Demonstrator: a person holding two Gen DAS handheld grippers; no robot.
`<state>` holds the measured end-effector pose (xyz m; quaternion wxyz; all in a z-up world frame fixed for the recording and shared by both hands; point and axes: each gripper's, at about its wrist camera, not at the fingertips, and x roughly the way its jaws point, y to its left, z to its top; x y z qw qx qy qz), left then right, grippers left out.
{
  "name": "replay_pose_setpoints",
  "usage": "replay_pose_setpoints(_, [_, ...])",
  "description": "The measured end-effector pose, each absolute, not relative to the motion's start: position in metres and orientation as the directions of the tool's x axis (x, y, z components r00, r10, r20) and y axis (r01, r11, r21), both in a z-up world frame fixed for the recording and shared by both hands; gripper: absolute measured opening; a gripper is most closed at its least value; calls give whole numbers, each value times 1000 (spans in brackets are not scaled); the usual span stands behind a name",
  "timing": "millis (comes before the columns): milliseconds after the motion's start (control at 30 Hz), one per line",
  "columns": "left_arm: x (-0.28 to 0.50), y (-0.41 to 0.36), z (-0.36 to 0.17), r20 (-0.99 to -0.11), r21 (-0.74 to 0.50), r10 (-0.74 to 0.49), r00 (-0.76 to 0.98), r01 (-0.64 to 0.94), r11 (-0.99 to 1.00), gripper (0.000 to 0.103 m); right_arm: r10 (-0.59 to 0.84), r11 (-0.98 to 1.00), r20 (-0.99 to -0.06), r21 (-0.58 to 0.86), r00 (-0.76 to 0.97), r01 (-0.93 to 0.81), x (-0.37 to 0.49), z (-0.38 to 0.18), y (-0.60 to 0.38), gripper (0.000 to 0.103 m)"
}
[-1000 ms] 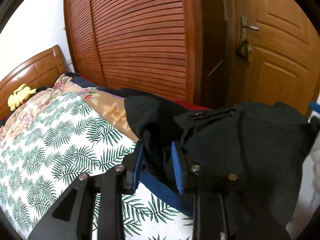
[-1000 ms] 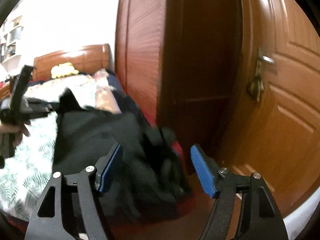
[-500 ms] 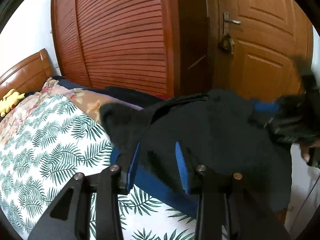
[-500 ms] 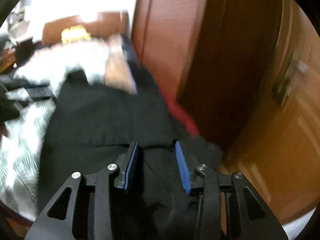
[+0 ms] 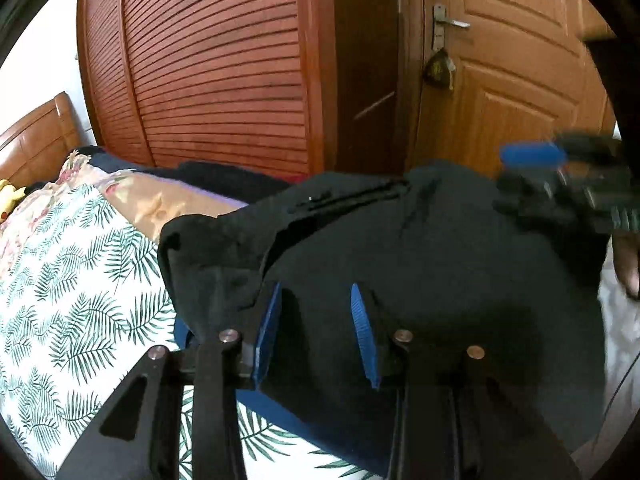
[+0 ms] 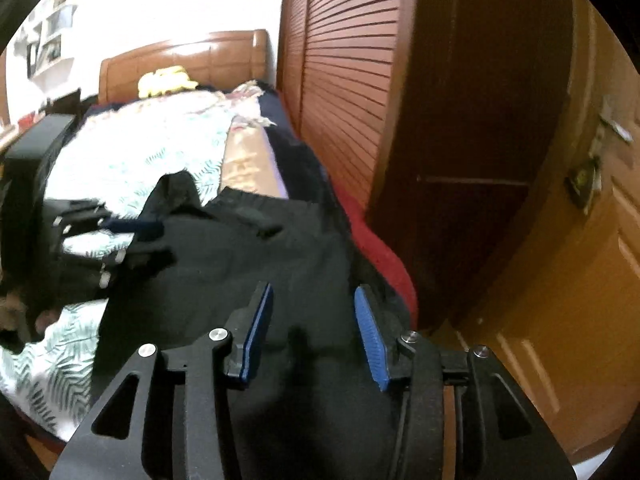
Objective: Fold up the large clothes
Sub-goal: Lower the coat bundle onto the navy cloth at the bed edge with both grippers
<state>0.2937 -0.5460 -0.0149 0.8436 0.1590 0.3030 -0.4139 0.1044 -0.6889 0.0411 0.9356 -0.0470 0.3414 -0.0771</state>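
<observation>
Landmark: bed with white, green-fern-printed cotton cover [image 5: 72, 300]; every place below is given from it.
Garment: large black fabric garment [image 5: 420, 256], heaped at the foot end of the bed, on the side nearest the brown louvred wooden wardrobe [image 5: 216, 64]. A seam or placket runs across its top; one corner peaks up over the fern print.
Underlayer: a blue fabric edge [image 5: 304, 408] shows beneath the black cloth, next to the bed cover.
Left gripper [image 5: 316, 332]: black frame, blue ribbed pads; its jaws have opened a little further in the last second. Black cloth lies between the pads, but whether they press on it cannot be told.
Right gripper [image 6: 316, 332]: same make; the jaws closed sharply, then eased back a little. Black cloth fills the gap; grip or mere straddle — cannot tell.
Key relation: the garment's long axis appears to run across the foot of the bed, from the left gripper's end to the right gripper's end, so each tool sits at one end of the same edge.
Nearer hand: neither — both are on the cloth.
Judged step: securing two ends before a lift and fold toward the brown wooden headboard [image 6: 184, 56].
Incidental: yellow plush toy [image 6: 166, 80] by the headboard.
</observation>
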Motion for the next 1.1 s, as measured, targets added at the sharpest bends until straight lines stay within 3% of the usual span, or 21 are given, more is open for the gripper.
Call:
replay_pose_setpoints(167, [298,-536,-28,-658,-28,-604,450,787,616,35,-131,991,-740,-93,660,93,179,30,-705,48])
replay_pose_setpoints(433, [300,-521,-23,-649,-96,-636,418,784,613,35,-5,997,-864,35,503,70,221,-8,-725,52])
replay_pose_setpoints(500, [299,-513,-18,-634,-101,-648,422,786,610,35,5,998,-861,37,509,53,218,-4,-724,45])
replay_pose_setpoints(533, [300,-510,-16,-628,-103,-652,425,785,611,35,16,999,-856,35,517,28,216,-1,-721,18])
replay_pose_setpoints(567, [301,-505,-13,-622,-107,-656,428,783,613,35,28,999,-844,13,535,-31,212,4,-713,2])
replay_pose_setpoints(700, [310,-489,-7,-606,-123,-660,445,767,630,35,-156,966,-770,-251,618,-68,205,19,-676,1])
replay_pose_setpoints(800, [315,-489,-1,-589,-130,-669,453,764,632,35,-247,947,-650,-318,719,38,204,47,-679,1])
replay_pose_setpoints(900, [316,-502,5,-579,-141,-687,439,776,615,35,-305,942,-684,-320,663,103,221,42,-698,1])
replay_pose_setpoints(933, [316,-508,6,-577,-140,-692,434,783,607,35,-324,938,-695,-326,642,120,222,37,-703,3])
replay_pose_setpoints(1000, [311,-520,7,-575,-130,-701,422,798,588,35,-336,936,-700,-320,630,144,213,41,-711,15])
replay_pose_setpoints(1067, [305,-530,6,-579,-129,-709,402,813,567,35,-351,933,-666,-309,658,185,192,56,-716,54])
replay_pose_setpoints(1100, [303,-534,4,-582,-126,-711,394,820,558,35,-333,940,-653,-284,680,188,177,63,-717,57])
